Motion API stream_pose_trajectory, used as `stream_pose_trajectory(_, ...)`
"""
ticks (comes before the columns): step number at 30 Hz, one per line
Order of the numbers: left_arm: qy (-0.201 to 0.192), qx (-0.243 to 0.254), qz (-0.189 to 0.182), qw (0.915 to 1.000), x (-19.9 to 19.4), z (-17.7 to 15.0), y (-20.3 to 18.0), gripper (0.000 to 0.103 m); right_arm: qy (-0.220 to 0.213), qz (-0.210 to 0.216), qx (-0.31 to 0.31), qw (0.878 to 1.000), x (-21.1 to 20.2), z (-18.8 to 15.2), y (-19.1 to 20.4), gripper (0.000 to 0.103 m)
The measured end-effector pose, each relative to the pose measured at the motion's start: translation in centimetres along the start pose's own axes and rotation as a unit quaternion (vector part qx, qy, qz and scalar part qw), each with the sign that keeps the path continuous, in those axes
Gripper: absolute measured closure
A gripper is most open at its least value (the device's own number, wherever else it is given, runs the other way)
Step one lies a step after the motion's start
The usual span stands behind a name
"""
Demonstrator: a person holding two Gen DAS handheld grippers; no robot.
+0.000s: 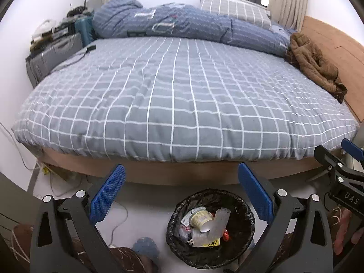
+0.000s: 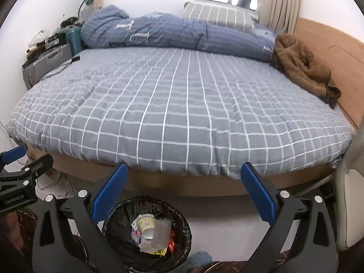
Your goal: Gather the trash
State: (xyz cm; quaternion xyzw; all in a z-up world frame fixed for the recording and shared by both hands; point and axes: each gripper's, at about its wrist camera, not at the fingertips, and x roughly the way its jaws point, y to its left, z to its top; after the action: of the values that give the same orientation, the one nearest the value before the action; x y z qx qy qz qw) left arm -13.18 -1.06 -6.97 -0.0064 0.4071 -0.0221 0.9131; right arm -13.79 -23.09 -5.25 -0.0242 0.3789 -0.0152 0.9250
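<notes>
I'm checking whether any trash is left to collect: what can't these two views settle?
- Floor under the bed: dark, both views.
- Bottom of the trash bin: covered by the cup and wrappers.
- Floor nearest the person: hidden behind the open left gripper and right gripper.

I read "DAS" in pale letters on the black body of the right claw (image 1: 349, 157), partly cut off. The left claw (image 2: 13, 157) body carries "GenRobot.AI". Yellow label in the trash bin (image 2: 182, 234) below my claws: print illegible.
</notes>
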Motion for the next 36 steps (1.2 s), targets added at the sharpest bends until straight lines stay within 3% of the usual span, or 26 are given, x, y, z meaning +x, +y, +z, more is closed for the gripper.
stream_pose_trajectory(10, -0.013, 0.008, -0.007, 0.9999, -2.9, -0.2, -0.4, 0.006, -0.022, 0.007, 0.016, 1.0, -3.4, -0.4, -1.0, 0.007)
stream_pose_trajectory(36, -0.011, 0.011, 0.0, 0.9999, -0.9, -0.4, -0.7, 0.006, -0.009, 0.002, 0.017, 1.0, -1.6, -1.0, -1.3, 0.007)
